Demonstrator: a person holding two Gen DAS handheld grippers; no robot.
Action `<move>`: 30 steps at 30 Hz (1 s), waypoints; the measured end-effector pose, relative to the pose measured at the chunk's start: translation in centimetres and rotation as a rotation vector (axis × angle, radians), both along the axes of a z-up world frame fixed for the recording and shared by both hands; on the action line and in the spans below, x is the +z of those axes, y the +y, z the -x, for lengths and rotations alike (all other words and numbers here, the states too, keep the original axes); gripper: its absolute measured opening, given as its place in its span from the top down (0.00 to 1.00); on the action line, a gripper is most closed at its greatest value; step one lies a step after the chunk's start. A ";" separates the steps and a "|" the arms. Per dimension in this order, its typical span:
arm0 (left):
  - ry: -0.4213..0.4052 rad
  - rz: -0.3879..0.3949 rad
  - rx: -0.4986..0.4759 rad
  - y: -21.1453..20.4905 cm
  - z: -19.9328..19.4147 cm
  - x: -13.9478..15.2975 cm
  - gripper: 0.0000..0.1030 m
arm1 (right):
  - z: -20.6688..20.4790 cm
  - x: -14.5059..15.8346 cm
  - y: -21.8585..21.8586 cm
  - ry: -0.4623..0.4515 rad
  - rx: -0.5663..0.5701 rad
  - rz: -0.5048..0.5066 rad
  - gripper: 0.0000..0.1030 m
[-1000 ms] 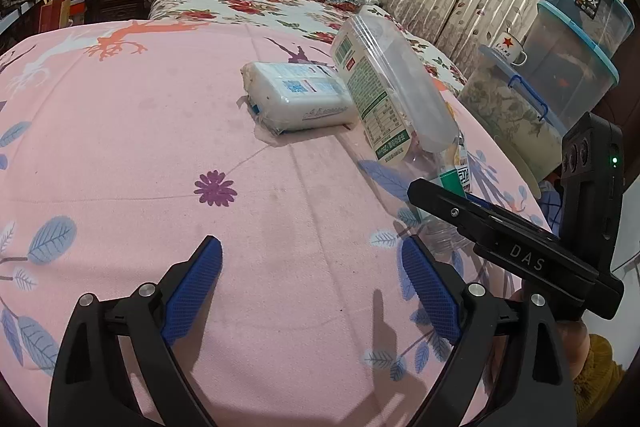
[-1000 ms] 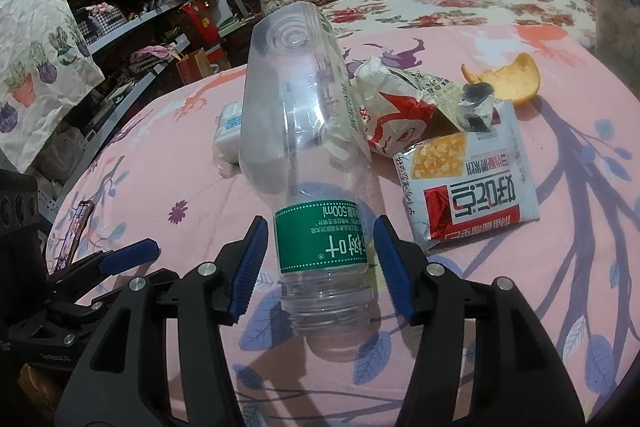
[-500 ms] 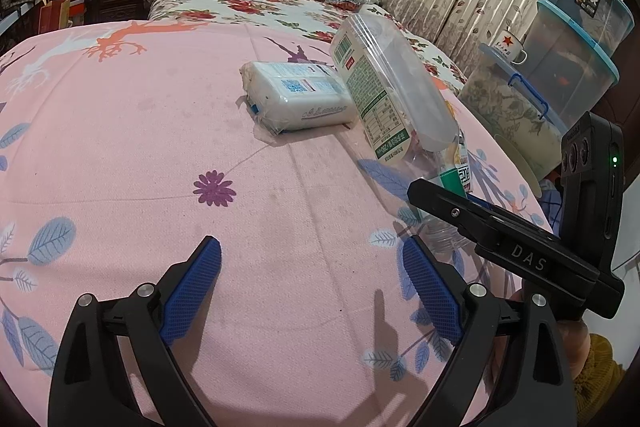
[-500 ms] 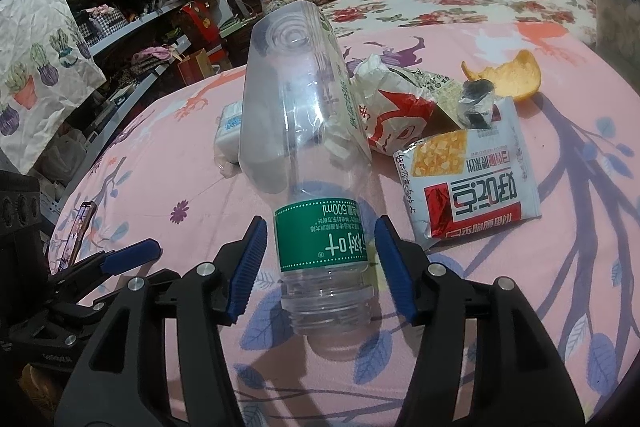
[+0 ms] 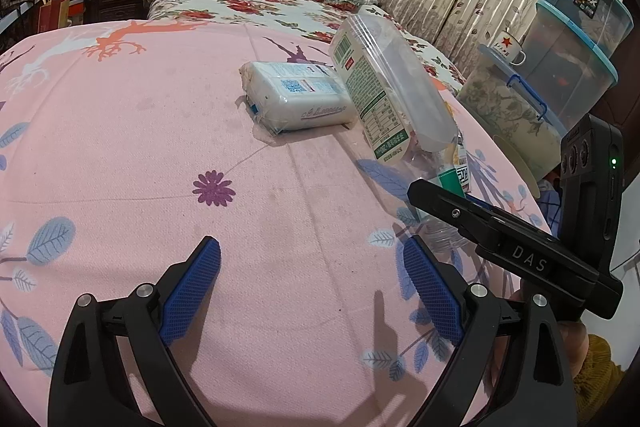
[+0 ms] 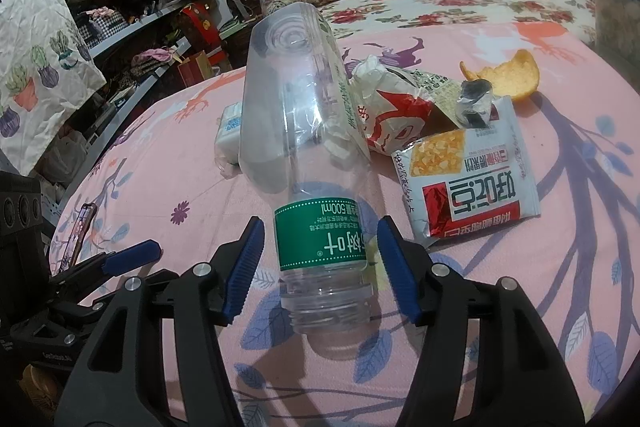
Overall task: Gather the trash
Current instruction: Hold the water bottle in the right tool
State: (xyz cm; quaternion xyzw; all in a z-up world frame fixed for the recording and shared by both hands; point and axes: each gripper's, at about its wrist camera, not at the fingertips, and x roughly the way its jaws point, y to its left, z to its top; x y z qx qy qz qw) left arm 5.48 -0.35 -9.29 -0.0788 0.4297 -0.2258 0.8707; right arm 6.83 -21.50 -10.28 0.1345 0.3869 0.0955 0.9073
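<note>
While bottle [image 6: 320, 211] lies, right hand-held gripper [image 6: 320, 267] widening

We see a clear bottle [image 6: 320, 227] lying on the bed, snack wrappers [image 6: 472, 187] and orange peel [image 6: 508, 75] just beyond it.

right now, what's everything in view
clear plastic bottle with green label: one, clear, lying between right claw pads
clear squarish plastic container with white label: one, clear, tilted over bottle's far end
white tissue pack: one, white, beside container
crumpled wrapper: one, red-white, behind snack packet
snack packet: one, white-red, right of bottle
orange peel: one, orange, far right
pink patterned bedsheet: one, under everything
lidded storage boxes: three, clear, stacked beside bed
left claw: one, black and blue, open, empty
right claw: one, black and blue, open around bottle
</note>
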 end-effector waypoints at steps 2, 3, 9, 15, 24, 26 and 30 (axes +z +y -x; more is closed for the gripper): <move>0.000 0.000 0.000 0.0 0.0 0.0 0.14 | 0.0 0.0 0.0 0.000 0.001 0.000 0.41; 0.000 0.000 0.000 0.0 0.0 0.0 0.13 | 0.0 0.0 0.1 0.000 0.001 0.000 0.41; 0.000 -0.001 0.001 0.0 0.0 0.0 0.13 | 0.1 0.0 0.1 0.000 -0.001 -0.002 0.40; 0.000 -0.001 0.001 -0.1 0.0 0.0 0.13 | 0.1 0.0 0.0 -0.002 0.000 -0.003 0.40; 0.018 0.085 -0.018 0.9 -0.3 0.0 0.09 | 0.3 0.1 -0.1 -0.011 0.007 -0.008 0.39; 0.021 0.128 -0.017 1.7 -0.4 0.2 0.09 | 0.5 0.3 0.1 -0.028 0.018 -0.015 0.37; -0.002 0.115 -0.028 1.2 -0.9 1.3 0.09 | 1.0 0.9 0.0 -0.074 0.037 -0.053 0.34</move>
